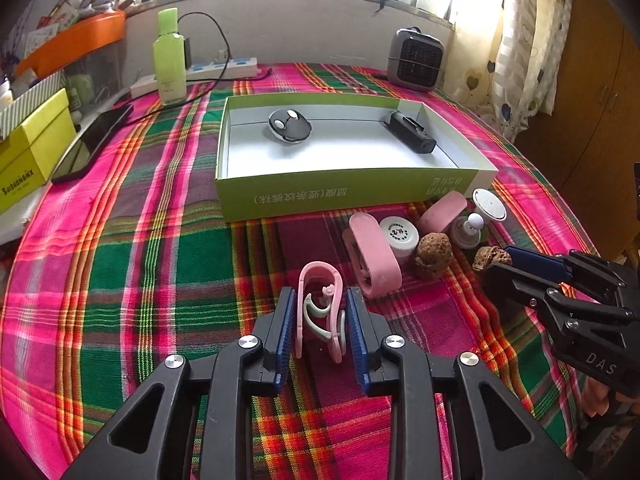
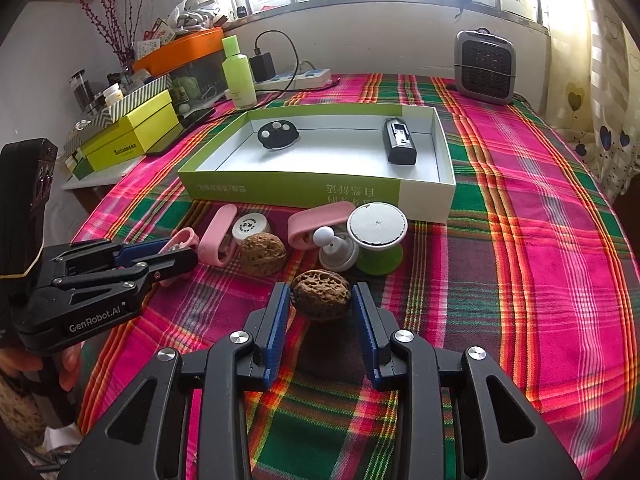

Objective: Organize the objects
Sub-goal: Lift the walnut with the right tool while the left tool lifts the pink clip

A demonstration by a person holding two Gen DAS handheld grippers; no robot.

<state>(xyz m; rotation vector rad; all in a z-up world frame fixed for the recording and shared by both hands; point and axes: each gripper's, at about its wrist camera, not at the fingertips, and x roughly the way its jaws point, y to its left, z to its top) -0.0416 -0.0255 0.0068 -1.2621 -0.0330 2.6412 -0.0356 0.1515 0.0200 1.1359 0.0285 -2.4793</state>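
Note:
A green and white open box (image 1: 344, 196) (image 2: 304, 188) holds a black mouse (image 1: 290, 126) (image 2: 277, 135) and a black device (image 1: 412, 132) (image 2: 398, 141). In front of it lie pink cases (image 1: 376, 258) (image 2: 218, 234), a white jar (image 1: 398, 234), a white disc (image 2: 376, 226) and a walnut (image 1: 432, 256) (image 2: 262, 254). My left gripper (image 1: 321, 328) (image 2: 172, 250) has its fingers closed on a pink clip (image 1: 320, 320) standing on the cloth. My right gripper (image 2: 320, 326) (image 1: 500, 260) has its fingers at both sides of a second walnut (image 2: 320, 294), touching it.
A plaid cloth (image 1: 160, 280) covers the table. A green bottle (image 1: 170, 58), power strip (image 1: 224, 68), phone (image 1: 92, 144) and yellow box (image 1: 28, 160) stand at the left; a small heater (image 1: 416, 60) stands at the back right.

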